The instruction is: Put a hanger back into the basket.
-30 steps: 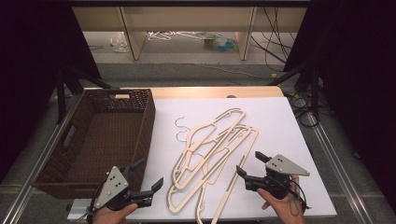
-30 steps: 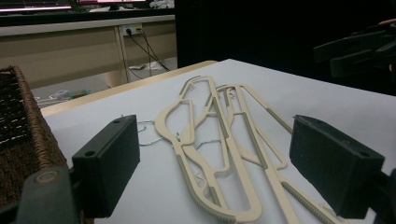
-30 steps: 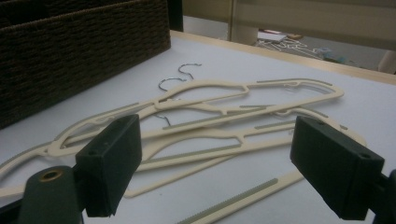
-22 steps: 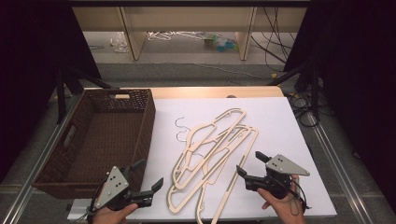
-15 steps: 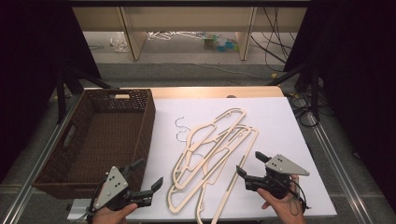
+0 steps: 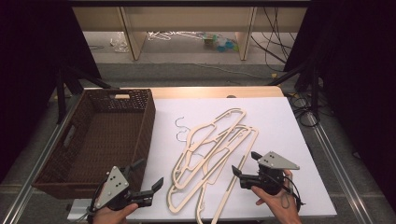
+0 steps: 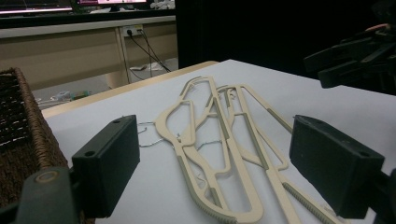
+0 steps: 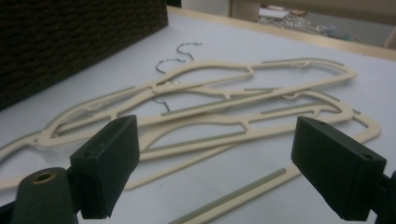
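Note:
Several cream plastic hangers [image 6: 210, 154] with metal hooks lie overlapped in a loose pile on the white tabletop [image 6: 280, 121]. My left gripper [image 6: 150, 173] is held open near the front edge, just left of the pile, with nothing between its jaws. My right gripper [image 6: 243, 162] is open too, just right of the pile and pointed at it. In the left gripper view the hangers [image 7: 232, 154] stretch away beyond the open left gripper [image 7: 212, 130]. The right gripper view has the hangers [image 8: 210, 70] lying past the open right gripper [image 8: 217, 128].
An empty brown wicker basket [image 6: 93, 140] stands on the left of the table, its wall close to my left gripper; it is also seen as the basket [image 7: 28, 121] and the basket [image 8: 70, 32]. Dark curtains flank the table. Shelving and cables lie beyond the far edge.

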Tool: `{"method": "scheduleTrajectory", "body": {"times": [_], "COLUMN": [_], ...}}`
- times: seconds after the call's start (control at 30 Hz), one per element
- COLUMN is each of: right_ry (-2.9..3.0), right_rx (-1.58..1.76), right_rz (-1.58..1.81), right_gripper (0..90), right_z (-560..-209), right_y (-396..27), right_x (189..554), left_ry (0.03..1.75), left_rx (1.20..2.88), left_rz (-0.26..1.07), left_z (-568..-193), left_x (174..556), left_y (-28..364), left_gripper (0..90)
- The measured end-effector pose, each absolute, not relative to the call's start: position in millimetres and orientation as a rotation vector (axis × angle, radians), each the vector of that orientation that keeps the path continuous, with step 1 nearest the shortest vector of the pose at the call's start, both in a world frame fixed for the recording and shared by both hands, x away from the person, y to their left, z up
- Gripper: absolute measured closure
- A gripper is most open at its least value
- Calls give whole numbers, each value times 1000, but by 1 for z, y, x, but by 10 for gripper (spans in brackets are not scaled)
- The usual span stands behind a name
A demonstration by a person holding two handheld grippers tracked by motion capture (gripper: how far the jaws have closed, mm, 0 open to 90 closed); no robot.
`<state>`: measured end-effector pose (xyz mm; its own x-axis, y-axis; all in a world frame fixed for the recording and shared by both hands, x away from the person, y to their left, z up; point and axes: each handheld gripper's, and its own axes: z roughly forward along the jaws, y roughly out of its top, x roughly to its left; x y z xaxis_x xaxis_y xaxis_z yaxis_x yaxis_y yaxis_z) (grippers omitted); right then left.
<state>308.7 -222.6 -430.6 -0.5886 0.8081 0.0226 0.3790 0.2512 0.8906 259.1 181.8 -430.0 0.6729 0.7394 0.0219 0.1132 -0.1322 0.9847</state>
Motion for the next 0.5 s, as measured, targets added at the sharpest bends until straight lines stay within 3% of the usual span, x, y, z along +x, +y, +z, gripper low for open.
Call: {"method": "scheduleTrajectory", "body": {"times": [0.5], "right_ry": [2228], "right_rx": [1338], "right_rz": [1044], "right_gripper": [185], "right_z": [-439], "right_y": [-182], "right_x": [362], "left_ry": [689], "left_rx": [1644], "left_rz": [625], "left_z": [-430], "left_x": [260], "left_y": [181], "left_gripper": [161]}}
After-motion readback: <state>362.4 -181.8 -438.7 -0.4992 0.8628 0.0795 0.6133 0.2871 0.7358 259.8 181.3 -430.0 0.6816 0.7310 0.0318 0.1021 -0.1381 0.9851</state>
